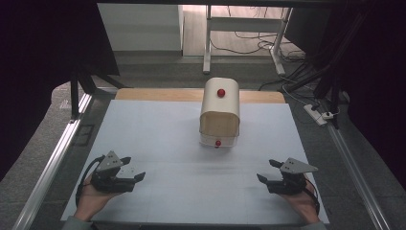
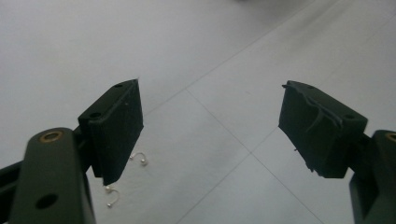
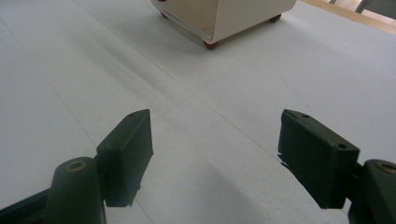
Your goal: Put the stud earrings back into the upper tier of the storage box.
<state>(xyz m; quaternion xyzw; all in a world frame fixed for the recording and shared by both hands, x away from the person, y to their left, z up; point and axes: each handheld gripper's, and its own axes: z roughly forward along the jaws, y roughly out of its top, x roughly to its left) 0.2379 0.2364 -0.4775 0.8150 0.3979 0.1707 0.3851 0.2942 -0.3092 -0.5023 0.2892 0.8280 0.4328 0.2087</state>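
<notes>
A cream box with a rounded top (image 1: 219,111) stands at the middle of the white table cover; it has one red knob (image 1: 221,92) on top and another (image 1: 218,143) low on its front. In the right gripper view the box (image 3: 224,16) sits far ahead on small red feet. My left gripper (image 1: 133,168) rests near the front left edge, open and empty. Two small silver hooks (image 2: 139,159) lie on the sheet beside its left jaw (image 2: 117,126). My right gripper (image 1: 268,171) rests at the front right, open and empty, with jaws wide apart (image 3: 215,158).
The white sheet (image 1: 158,139) covers a wooden tabletop (image 1: 158,94) whose far edge shows behind the box. Metal rails (image 1: 52,158) run along both sides. Beyond the table stand a white desk frame (image 1: 239,33), cables and a power strip (image 1: 318,114) on the floor.
</notes>
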